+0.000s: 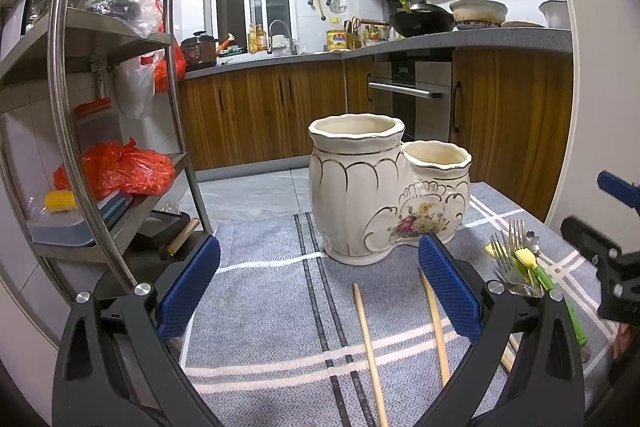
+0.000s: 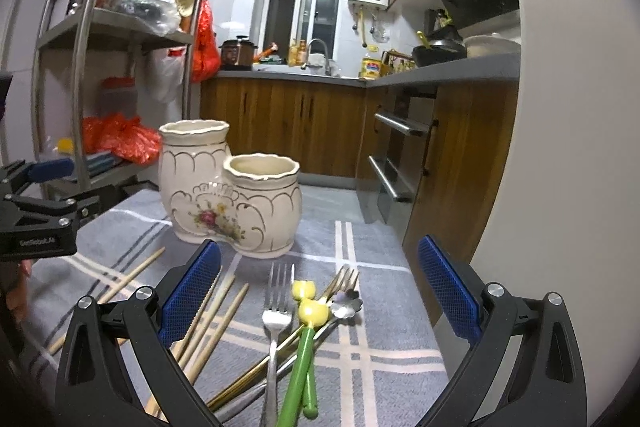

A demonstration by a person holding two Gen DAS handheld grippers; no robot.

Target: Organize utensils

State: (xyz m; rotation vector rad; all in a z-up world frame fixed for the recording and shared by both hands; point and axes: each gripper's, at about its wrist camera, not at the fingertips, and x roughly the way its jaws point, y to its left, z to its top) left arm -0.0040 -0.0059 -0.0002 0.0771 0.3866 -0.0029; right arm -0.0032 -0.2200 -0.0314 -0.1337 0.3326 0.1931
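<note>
Both grippers are spread wide and hold nothing: my left gripper (image 1: 318, 293) hangs over the chopsticks (image 1: 370, 351), my right gripper (image 2: 320, 293) over the fork pile. Task looks unstarted to me; nothing has gone into the holder yet, as far as I can see.

Cloth (image 1: 260, 299), grey plaid, covers the table and carries everything. Holder (image 2: 230, 193), a cream ceramic double pot with gilt trim and a flower print, stands upright at the far end of the cloth. Its tall pot (image 1: 354, 131) and short pot (image 1: 436, 155) are joined; both mouths show only bare inner wall, no handles poking out. I can't see the bottoms.

Chopsticks, several wooden ones, lie loose on the cloth near the holder's left side in the right view. Beside them, a steel fork (image 2: 276, 311), a gold fork (image 2: 344, 279), a flower-bowl spoon (image 2: 346, 303) and two green-stemmed tulip-top picks (image 2: 310, 311) lie crossed in a heap.

All of it left to sort, I judge: probably chopsticks into one pot, forks and spoon into the other.
</note>
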